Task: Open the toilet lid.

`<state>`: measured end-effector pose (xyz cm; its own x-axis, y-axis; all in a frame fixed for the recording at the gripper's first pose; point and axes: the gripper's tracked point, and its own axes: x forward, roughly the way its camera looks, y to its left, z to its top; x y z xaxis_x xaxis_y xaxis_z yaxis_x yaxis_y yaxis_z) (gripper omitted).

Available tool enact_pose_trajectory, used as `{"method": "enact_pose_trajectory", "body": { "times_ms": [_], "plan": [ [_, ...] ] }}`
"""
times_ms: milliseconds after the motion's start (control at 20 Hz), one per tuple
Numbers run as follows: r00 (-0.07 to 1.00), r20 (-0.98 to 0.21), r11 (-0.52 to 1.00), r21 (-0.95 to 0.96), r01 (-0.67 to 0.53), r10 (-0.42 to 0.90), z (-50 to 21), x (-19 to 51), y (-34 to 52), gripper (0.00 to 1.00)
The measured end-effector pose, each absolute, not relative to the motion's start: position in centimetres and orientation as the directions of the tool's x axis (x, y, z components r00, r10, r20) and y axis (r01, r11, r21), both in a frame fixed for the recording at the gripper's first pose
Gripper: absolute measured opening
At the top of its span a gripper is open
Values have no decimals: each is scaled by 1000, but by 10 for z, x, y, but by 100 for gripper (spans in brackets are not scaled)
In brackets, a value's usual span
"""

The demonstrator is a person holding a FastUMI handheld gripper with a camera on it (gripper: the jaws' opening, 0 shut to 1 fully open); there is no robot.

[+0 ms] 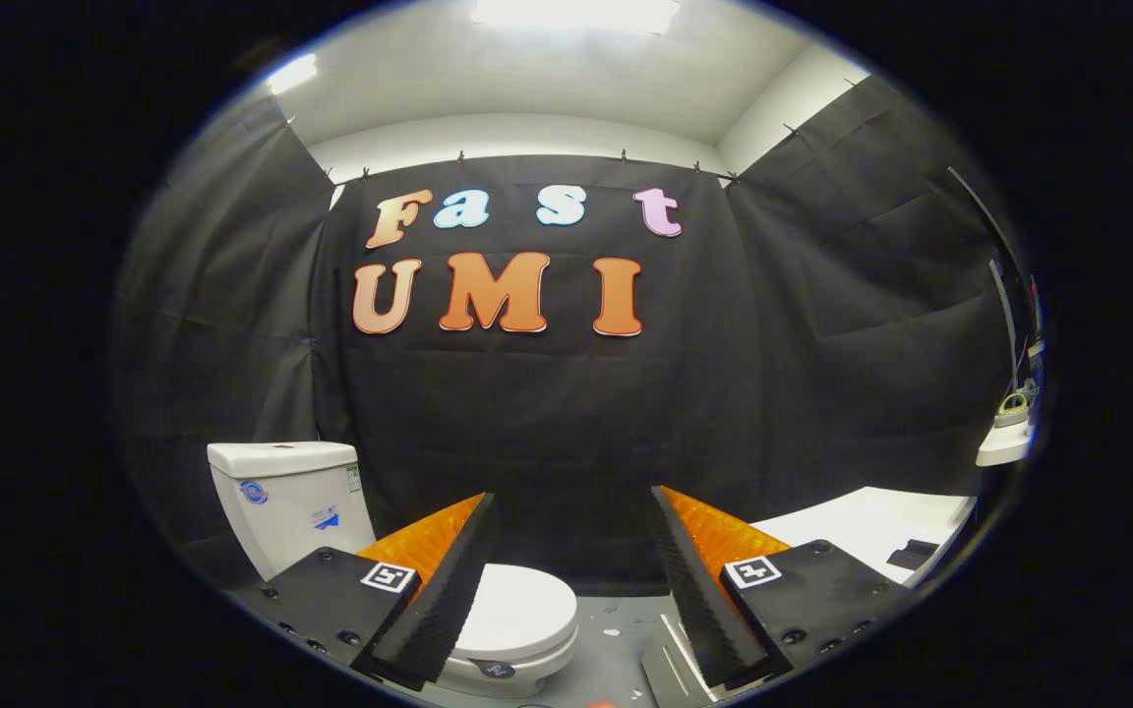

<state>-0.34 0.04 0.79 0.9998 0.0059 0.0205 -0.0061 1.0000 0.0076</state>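
Looking past the wide-open, empty tongs [574,551], the toilet [330,531] sits low, beyond the left finger, its lid [519,612] still shut flat. I think the tongs should drop down and slip under the lid's front edge.

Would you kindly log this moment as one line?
gripper: open, holding nothing | toilet lid: closed, below the fingers | contact: none

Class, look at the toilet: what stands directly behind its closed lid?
Behind the lid stands the white tank, with black cloth behind it. The left finger of the open gripper covers where they join; the closed lid hides the bowl.
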Motion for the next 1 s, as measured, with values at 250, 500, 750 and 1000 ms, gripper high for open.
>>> {"method": "enact_pose_trajectory", "body": {
  "times_ms": [250,500,750,1000],
  "plan": [
    [1000,17,999,50,-8,8,9,0,8,98],
    [996,-55,996,56,-72,75,-14,9,44,99],
    [989,-89,979,178,-98,115,-33,26,75,99],
    [973,-144,945,301,-129,179,-85,32,97,98]
  ]
}}
